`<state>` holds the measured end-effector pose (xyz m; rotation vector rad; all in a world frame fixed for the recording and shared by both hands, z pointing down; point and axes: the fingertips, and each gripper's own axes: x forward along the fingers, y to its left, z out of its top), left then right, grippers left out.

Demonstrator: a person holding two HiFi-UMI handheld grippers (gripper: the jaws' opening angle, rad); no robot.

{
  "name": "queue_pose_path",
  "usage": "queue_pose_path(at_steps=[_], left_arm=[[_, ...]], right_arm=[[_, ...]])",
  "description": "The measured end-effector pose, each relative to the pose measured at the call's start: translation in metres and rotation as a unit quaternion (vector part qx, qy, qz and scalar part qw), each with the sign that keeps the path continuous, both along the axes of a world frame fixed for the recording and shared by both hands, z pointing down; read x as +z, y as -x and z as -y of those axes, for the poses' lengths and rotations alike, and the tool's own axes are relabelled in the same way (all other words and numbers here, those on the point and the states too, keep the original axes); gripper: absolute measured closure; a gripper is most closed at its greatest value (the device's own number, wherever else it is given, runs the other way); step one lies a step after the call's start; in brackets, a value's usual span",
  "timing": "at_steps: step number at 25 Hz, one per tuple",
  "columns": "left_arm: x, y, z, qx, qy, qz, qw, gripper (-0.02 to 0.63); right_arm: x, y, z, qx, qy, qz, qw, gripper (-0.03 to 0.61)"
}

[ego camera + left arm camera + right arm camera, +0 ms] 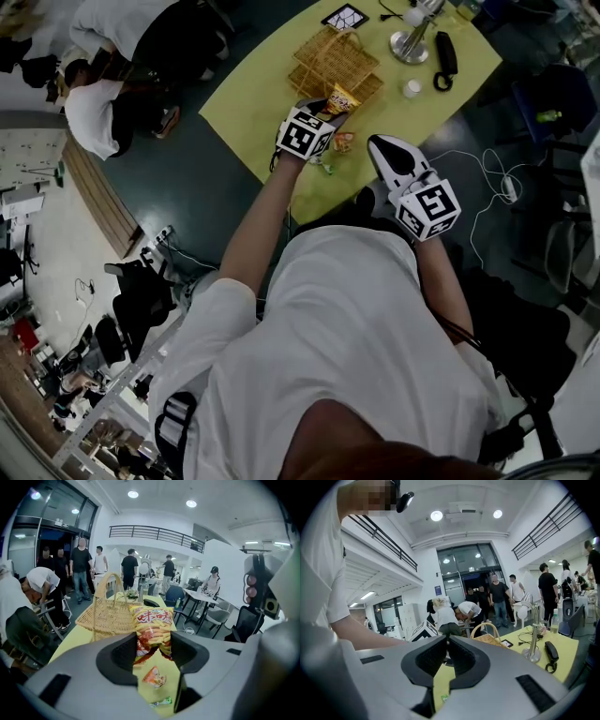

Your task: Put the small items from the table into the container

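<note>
My left gripper (327, 110) is shut on an orange-and-red snack bag (339, 97), holding it up above the yellow table (272, 112), just short of the wicker basket (333, 58). In the left gripper view the snack bag (151, 627) stands upright between the jaws, with the basket (112, 616) behind it to the left. Below on the table lie a small orange packet (154, 677) and a green-wrapped candy (161, 701). My right gripper (379, 143) hovers shut and empty at the table's near edge. The right gripper view shows the right gripper (446, 656) with jaws together.
On the far side of the table stand a desk lamp (412, 37), a black handset (444, 56), a white cup (412, 88) and a marker card (344, 16). Cables (487, 178) lie on the floor to the right. A person (103, 103) bends over at the left.
</note>
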<state>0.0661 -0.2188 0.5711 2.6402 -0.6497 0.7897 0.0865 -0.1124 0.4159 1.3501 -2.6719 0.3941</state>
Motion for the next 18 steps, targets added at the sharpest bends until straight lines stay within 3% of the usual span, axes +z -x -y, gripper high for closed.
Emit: queue_pose_path(at_steps=[7, 18], left_arm=[[-0.013, -0.028, 0.019, -0.017, -0.007, -0.009, 0.9998, 0.402], [-0.013, -0.043, 0.078, -0.117, -0.032, -0.001, 0.9926, 0.405]], right_arm=[[-0.001, -0.018, 0.008, -0.004, -0.002, 0.007, 1.000, 0.563], [0.004, -0.045, 0.032, -0.028, 0.004, 0.015, 1.000, 0.563]])
